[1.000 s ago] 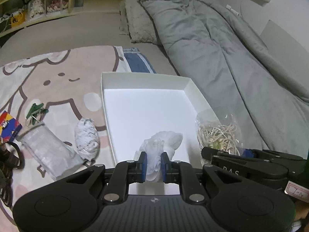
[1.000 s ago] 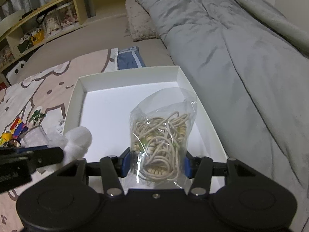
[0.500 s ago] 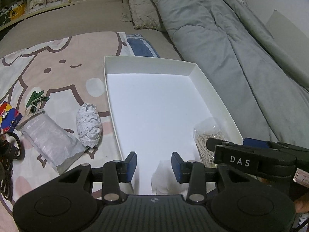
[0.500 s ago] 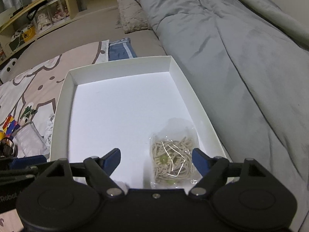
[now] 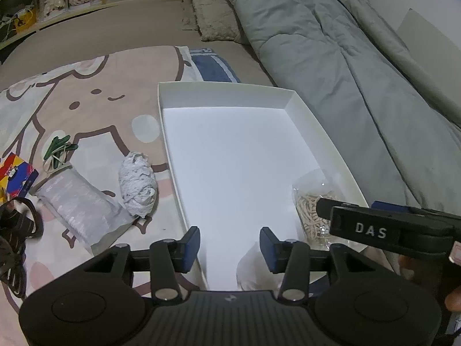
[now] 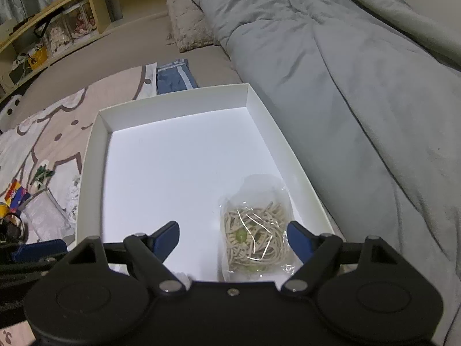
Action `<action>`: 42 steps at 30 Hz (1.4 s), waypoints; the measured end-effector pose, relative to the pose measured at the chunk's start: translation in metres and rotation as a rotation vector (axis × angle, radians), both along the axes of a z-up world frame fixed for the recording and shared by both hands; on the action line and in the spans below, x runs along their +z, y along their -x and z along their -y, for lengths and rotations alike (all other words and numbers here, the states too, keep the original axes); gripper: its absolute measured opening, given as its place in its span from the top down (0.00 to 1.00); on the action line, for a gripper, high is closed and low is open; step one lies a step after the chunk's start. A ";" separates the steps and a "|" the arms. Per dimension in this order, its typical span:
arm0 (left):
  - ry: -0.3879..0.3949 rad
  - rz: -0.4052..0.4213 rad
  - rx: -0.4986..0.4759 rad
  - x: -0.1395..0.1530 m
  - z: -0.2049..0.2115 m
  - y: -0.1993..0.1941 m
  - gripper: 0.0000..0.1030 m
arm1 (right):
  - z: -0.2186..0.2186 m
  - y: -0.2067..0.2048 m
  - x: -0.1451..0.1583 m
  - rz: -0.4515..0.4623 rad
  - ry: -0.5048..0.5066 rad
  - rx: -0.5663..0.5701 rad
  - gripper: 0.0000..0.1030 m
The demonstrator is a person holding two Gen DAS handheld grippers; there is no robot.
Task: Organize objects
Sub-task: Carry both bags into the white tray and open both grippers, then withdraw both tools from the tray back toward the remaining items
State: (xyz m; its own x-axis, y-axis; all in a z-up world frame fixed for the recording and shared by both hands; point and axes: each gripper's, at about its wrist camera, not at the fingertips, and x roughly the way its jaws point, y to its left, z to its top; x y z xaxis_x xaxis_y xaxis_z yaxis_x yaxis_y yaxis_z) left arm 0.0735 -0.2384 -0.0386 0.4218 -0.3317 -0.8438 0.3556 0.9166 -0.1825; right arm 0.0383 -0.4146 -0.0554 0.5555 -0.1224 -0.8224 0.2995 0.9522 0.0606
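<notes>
A white shallow box (image 5: 224, 89) (image 6: 173, 103) lies on the bed. Inside it, at the near right, rests a clear bag of beige cords (image 6: 256, 239) (image 5: 309, 210). A white crumpled wad (image 5: 253, 268) lies in the box's near end, partly under my left gripper's right pad. My left gripper (image 5: 229, 245) hovers over the box's near edge, its jaws opening and pressing on nothing. My right gripper (image 6: 234, 238) is above the bag, its jaws opening wide, the bag lying free between and below them.
Left of the box, on a cartoon blanket (image 5: 86, 106), lie a white yarn ball (image 5: 138, 184), a silvery packet (image 5: 77, 204), green clips (image 5: 57, 147), a colourful card box (image 5: 14, 173) and black straps (image 5: 14, 230). A grey duvet (image 5: 345, 72) fills the right side.
Both grippers opened and let go. The white wad dropped from the left one and the cord bag from the right one; both now lie in the box.
</notes>
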 end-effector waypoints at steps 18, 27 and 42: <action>-0.072 0.002 0.056 -0.001 -0.013 0.004 0.03 | 0.002 0.011 0.012 0.030 0.057 -0.042 0.00; -0.075 -0.013 0.056 -0.003 -0.021 0.007 0.02 | 0.005 0.013 0.007 0.000 0.073 -0.054 0.00; -0.084 -0.014 0.163 0.002 -0.080 0.000 0.01 | -0.023 0.005 0.007 -0.008 0.095 0.022 0.00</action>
State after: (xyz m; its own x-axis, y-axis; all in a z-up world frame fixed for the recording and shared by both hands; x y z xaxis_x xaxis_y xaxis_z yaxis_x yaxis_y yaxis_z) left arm 0.0732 -0.1583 -0.0366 0.4524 -0.1878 -0.8718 0.1990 0.9742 -0.1066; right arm 0.0336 -0.3914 -0.0485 0.5524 -0.1883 -0.8120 0.2789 0.9597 -0.0328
